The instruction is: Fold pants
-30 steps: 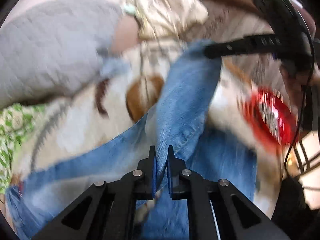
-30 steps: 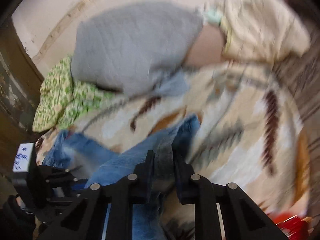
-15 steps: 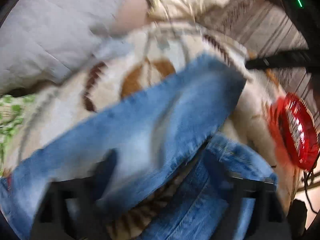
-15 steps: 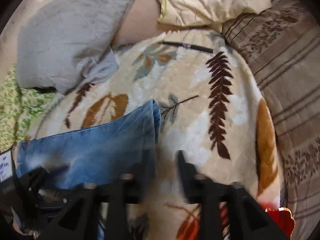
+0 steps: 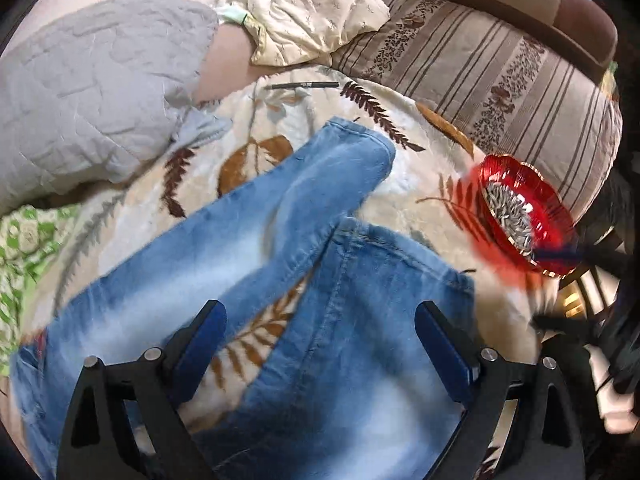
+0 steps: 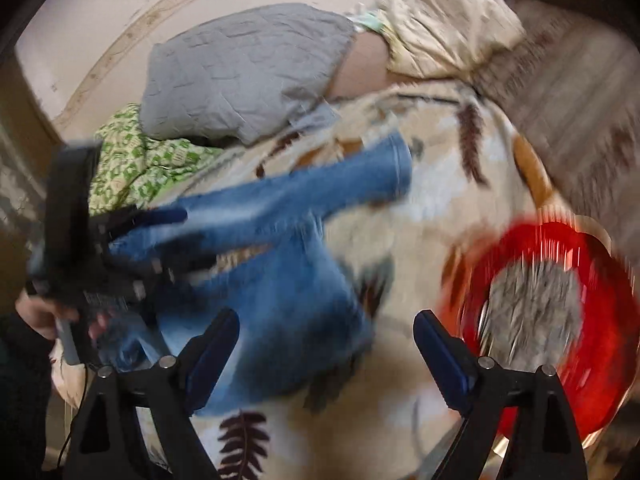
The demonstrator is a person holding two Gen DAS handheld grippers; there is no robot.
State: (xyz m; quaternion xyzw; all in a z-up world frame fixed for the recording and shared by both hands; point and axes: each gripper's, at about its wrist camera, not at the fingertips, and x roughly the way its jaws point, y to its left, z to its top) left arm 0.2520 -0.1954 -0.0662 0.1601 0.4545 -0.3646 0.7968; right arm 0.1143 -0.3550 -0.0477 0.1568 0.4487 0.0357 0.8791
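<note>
Blue jeans [image 5: 248, 240] lie spread on a cream leaf-patterned blanket [image 5: 280, 124], the two legs splayed apart in a V. My left gripper [image 5: 320, 316] hangs wide open above the nearer leg [image 5: 360, 320], holding nothing. In the blurred right wrist view the jeans [image 6: 288, 248] lie left of centre. My right gripper [image 6: 326, 328] is over the nearer leg's end and the blanket [image 6: 424, 184], its jaws still opening with nothing pinched. The left gripper's black body [image 6: 100, 248] and a hand [image 6: 40, 312] show at the far left.
A red glass dish of seeds [image 5: 516, 216] sits on the blanket at the right, close by my right fingertip [image 6: 436, 340] in the right wrist view. A pen [image 5: 304, 85], a grey quilted cover [image 5: 92, 92], a cream pillow [image 5: 304, 16] and green cloth [image 5: 24, 240] ring the far side.
Both grippers let go of the jeans leg they pinched and opened wide. The leg dropped flat onto the blanket. The right gripper swung right, toward the red dish.
</note>
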